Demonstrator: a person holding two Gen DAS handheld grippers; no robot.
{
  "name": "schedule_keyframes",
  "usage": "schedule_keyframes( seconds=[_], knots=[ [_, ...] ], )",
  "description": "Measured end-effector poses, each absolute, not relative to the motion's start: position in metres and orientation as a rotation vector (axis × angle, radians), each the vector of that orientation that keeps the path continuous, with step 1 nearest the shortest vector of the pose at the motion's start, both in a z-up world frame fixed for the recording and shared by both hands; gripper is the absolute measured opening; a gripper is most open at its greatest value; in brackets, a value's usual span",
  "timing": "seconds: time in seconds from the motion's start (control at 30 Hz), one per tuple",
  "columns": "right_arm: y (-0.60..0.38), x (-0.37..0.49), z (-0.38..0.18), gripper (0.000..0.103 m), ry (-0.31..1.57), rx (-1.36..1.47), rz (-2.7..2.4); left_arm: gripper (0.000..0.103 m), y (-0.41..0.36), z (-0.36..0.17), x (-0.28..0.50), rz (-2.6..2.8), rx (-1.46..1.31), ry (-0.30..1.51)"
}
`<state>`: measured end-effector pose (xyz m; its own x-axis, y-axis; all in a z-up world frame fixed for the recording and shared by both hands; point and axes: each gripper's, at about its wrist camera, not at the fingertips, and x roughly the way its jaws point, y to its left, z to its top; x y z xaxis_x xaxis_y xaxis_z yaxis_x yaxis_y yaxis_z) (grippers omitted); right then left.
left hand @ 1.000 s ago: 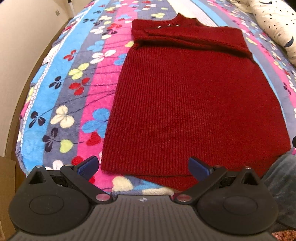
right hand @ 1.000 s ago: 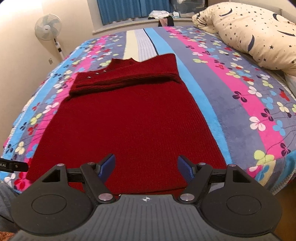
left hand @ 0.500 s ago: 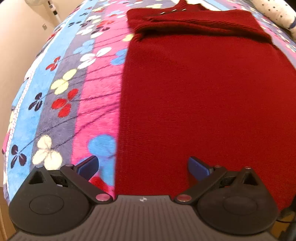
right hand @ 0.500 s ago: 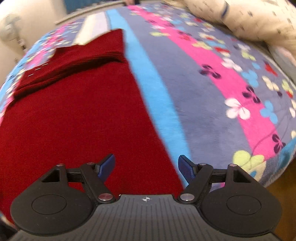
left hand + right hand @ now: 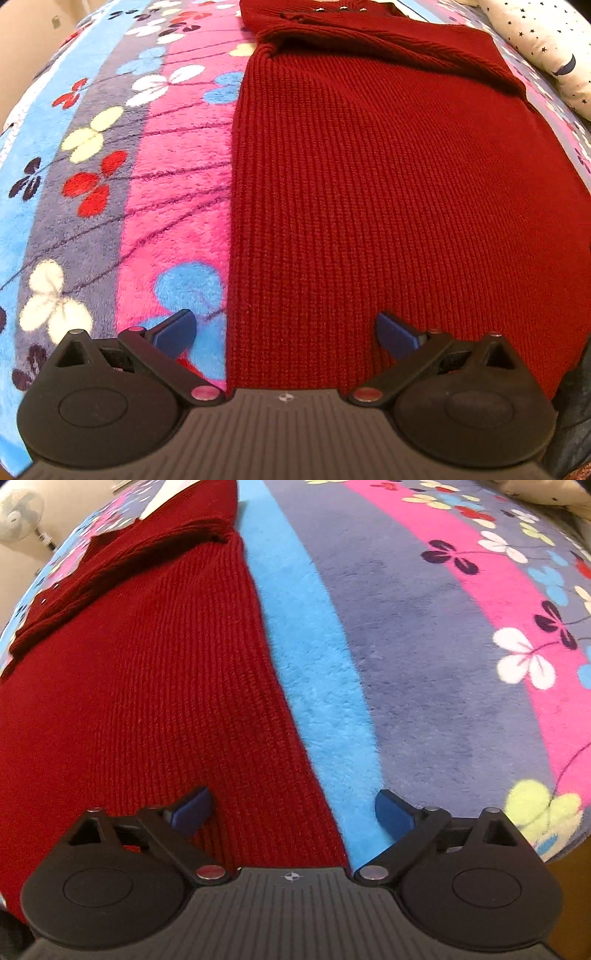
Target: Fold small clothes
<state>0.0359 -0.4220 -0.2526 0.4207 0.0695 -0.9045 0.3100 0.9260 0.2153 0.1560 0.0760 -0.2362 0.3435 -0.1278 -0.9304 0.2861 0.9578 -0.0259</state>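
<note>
A dark red knitted sweater (image 5: 388,177) lies flat on the bed, its sleeves folded across the chest at the far end. My left gripper (image 5: 286,332) hovers open just over the sweater's near left edge, one blue pad over the blanket and the other over the knit. The same red sweater (image 5: 140,672) fills the left half of the right wrist view. My right gripper (image 5: 293,810) straddles the sweater's near right edge with its jaws opening; the edge lies between the pads, which do not press on it.
A striped fleece blanket with flower prints (image 5: 424,635) covers the bed. A star-print pillow (image 5: 546,48) lies at the far right. A standing fan (image 5: 20,511) is by the wall at the far left. The bed's near edge drops off at the lower right.
Both grippers have come down and forward to the sweater's near corners, so the knit looks much larger. The right gripper's jaws stand wider than before.
</note>
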Motion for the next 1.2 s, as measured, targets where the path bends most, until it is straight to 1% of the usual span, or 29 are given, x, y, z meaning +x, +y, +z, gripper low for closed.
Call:
schedule_keyframes(
  seconds=[0.07,0.13,0.17,0.2,0.23,0.27,0.3,0.33,0.37,0.43,0.53,0.63,0.77,0.87,1.0,1.1,1.2],
  knots=[
    [-0.422,0.032,-0.254,0.096,1.135,0.378,-0.130,0.103,0.075,-0.236,0.153,-0.262,0.146,1.183],
    [-0.419,0.028,-0.253,0.092,1.140,0.384,-0.113,0.102,0.072,-0.237,0.154,-0.241,0.140,1.188],
    [-0.418,0.028,-0.251,0.081,1.148,0.397,-0.098,0.100,0.071,-0.234,0.155,-0.213,0.112,1.194],
    [-0.418,0.027,-0.249,0.062,1.142,0.430,-0.096,0.090,0.072,-0.230,0.154,-0.197,0.074,1.197],
    [-0.419,0.026,-0.246,0.049,1.133,0.490,-0.090,0.072,0.073,-0.226,0.154,-0.189,0.039,1.198],
    [-0.422,0.025,-0.245,0.025,1.128,0.552,-0.069,0.061,0.073,-0.222,0.156,-0.182,0.017,1.200],
    [-0.423,0.024,-0.244,0.018,1.124,0.600,-0.054,0.036,0.073,-0.218,0.158,-0.175,0.007,1.208],
    [-0.423,0.024,-0.242,0.017,1.120,0.625,-0.045,0.018,0.074,-0.215,0.160,-0.172,-0.001,1.219],
    [-0.422,0.024,-0.240,0.016,1.117,0.612,-0.047,0.014,0.077,-0.210,0.162,-0.179,-0.030,1.231],
    [-0.419,0.023,-0.234,0.015,1.108,0.594,-0.057,0.009,0.081,-0.200,0.162,-0.155,-0.058,1.236],
    [-0.423,0.012,-0.217,0.015,1.053,0.670,-0.080,0.008,0.087,-0.182,0.154,-0.142,-0.101,1.211],
    [-0.427,-0.002,-0.197,0.014,0.992,0.711,-0.071,0.008,0.082,-0.164,0.139,-0.169,-0.081,1.159],
    [-0.429,-0.017,-0.176,0.013,0.924,0.712,-0.057,0.007,0.075,-0.146,0.116,-0.192,-0.051,1.111],
    [-0.423,-0.025,-0.165,0.013,0.889,0.705,-0.047,0.007,0.075,-0.140,0.100,-0.206,-0.044,1.107],
    [-0.412,-0.037,-0.152,0.013,0.852,0.674,-0.041,0.007,0.082,-0.143,0.078,-0.211,-0.037,1.102],
    [-0.413,-0.050,-0.158,0.013,0.855,0.678,-0.056,0.007,0.089,-0.154,0.068,-0.200,-0.021,1.109],
    [-0.418,-0.050,-0.175,0.013,0.898,0.677,-0.093,0.008,0.094,-0.171,0.073,-0.188,-0.023,1.142]
  ],
)
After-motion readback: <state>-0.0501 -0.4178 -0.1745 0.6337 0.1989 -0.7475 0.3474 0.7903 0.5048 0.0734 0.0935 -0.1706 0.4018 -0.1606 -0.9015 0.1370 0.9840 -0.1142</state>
